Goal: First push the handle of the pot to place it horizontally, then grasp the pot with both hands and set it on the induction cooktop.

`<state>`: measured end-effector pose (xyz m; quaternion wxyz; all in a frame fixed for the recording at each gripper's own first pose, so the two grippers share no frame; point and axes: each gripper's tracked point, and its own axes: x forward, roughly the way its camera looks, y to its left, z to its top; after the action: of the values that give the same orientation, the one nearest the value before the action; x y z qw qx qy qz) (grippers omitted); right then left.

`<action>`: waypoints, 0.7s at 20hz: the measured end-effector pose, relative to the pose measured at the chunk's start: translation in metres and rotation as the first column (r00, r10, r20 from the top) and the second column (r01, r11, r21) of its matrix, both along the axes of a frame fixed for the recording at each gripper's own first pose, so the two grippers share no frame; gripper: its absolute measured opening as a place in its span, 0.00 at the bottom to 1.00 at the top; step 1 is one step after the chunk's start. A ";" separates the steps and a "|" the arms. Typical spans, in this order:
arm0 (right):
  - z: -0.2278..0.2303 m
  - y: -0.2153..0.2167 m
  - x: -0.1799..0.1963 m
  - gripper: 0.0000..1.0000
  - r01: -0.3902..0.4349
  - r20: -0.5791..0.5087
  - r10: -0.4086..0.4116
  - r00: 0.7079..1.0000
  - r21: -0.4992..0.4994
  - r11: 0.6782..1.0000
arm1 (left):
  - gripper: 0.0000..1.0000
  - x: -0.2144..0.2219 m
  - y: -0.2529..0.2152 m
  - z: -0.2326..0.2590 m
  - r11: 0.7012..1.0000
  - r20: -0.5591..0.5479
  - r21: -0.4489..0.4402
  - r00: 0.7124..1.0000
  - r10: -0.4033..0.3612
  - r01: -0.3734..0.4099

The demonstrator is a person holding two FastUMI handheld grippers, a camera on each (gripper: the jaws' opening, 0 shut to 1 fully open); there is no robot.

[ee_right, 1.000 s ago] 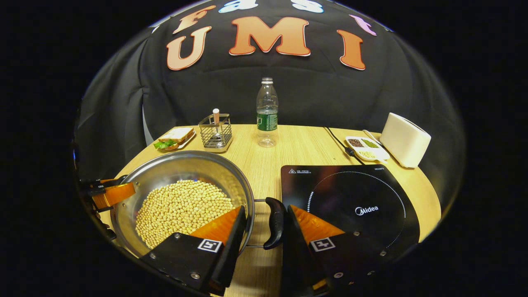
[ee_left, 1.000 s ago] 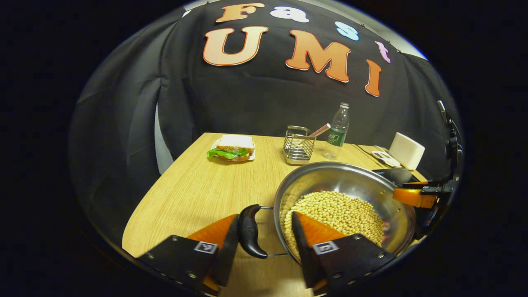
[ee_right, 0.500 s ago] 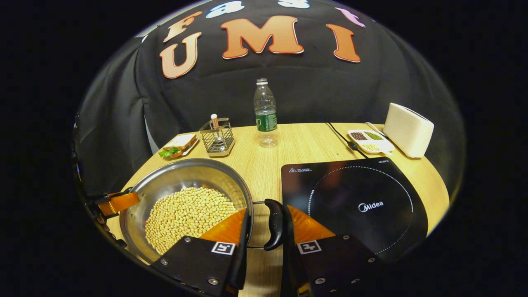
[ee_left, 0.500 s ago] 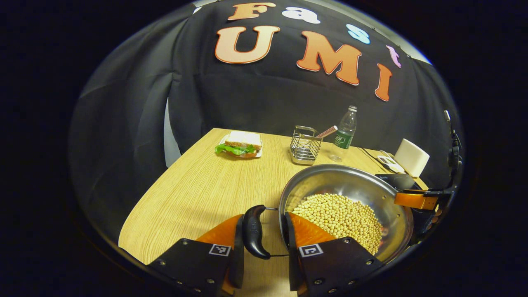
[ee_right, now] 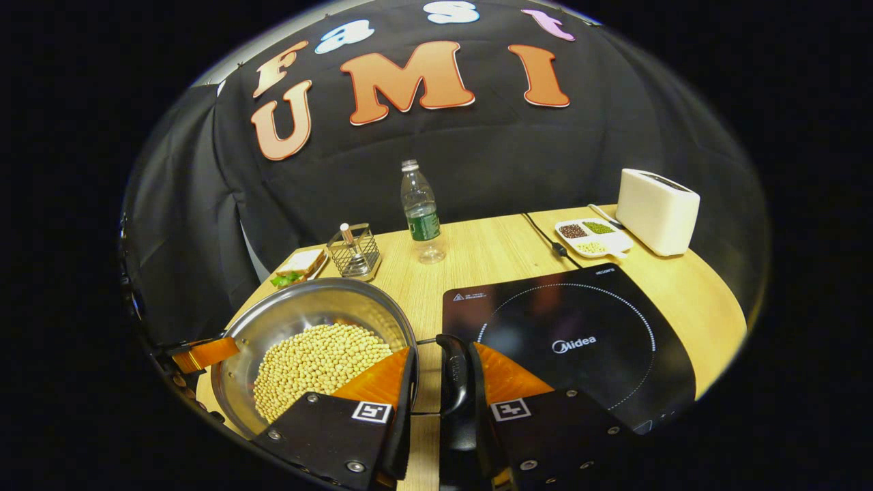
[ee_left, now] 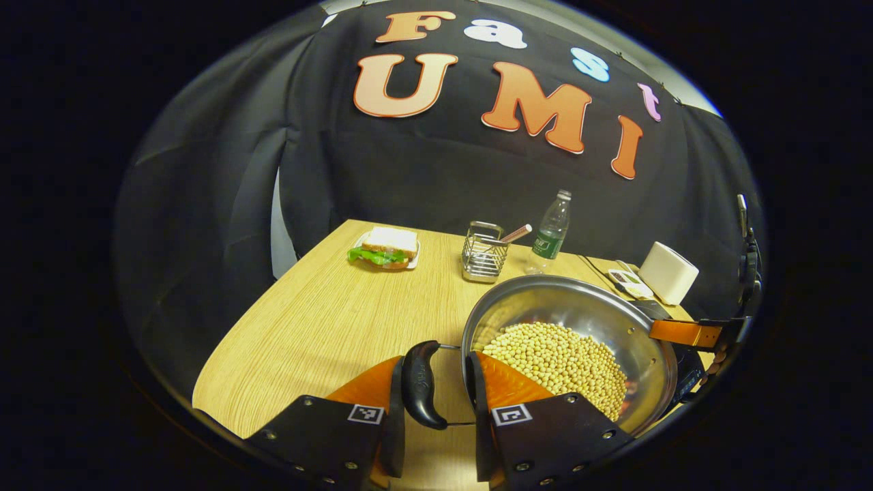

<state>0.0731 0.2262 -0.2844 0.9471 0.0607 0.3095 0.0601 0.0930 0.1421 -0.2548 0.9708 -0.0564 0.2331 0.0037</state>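
A steel pot (ee_left: 580, 307) full of pale beans (ee_left: 559, 358) has a black loop handle on each side. My left gripper (ee_left: 433, 402) is shut across the near handle (ee_left: 417, 382). One finger is outside the handle and the other is inside the rim, over the beans. My right gripper (ee_right: 440, 399) is shut the same way on the opposite handle (ee_right: 453, 382), with its inner finger inside the pot (ee_right: 300, 310). Each view shows the other gripper at the pot's far side, the right gripper (ee_left: 682, 333) and the left gripper (ee_right: 198, 354). The black induction cooktop (ee_right: 566, 327) lies just right of the pot.
On the wooden table (ee_left: 327, 320) at the back stand a sandwich on a plate (ee_left: 383, 249), a wire caddy (ee_left: 483, 259) and a water bottle (ee_right: 421, 218). Behind the cooktop are a divided dish of grains (ee_right: 590, 235), a white toaster (ee_right: 656, 211) and a black cable (ee_right: 542, 235).
Both grippers have narrowed from open to shut on the pot's handles. Since then both views have shifted and the right gripper view has tilted, and the cooktop sits closer to the right gripper.
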 end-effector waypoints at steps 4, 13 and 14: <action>0.006 -0.021 -0.005 0.39 0.026 0.010 -0.026 1.000 -0.009 1.000 | 0.43 -0.003 -0.022 0.003 1.000 -0.014 -0.023 1.000 -0.006 0.006; 0.019 -0.089 -0.011 0.39 0.108 0.025 -0.107 0.994 -0.017 0.994 | 0.42 0.014 -0.095 0.015 0.996 -0.015 -0.029 0.996 -0.086 0.086; 0.018 -0.099 -0.012 0.39 0.120 0.022 -0.120 0.993 -0.016 0.993 | 0.43 0.016 -0.105 0.014 0.995 -0.022 -0.032 0.995 -0.098 0.097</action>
<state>0.0614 0.1276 -0.2662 0.9527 0.0705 0.2956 0.0010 0.1087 0.0373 -0.2412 0.9661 -0.0599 0.2468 -0.0467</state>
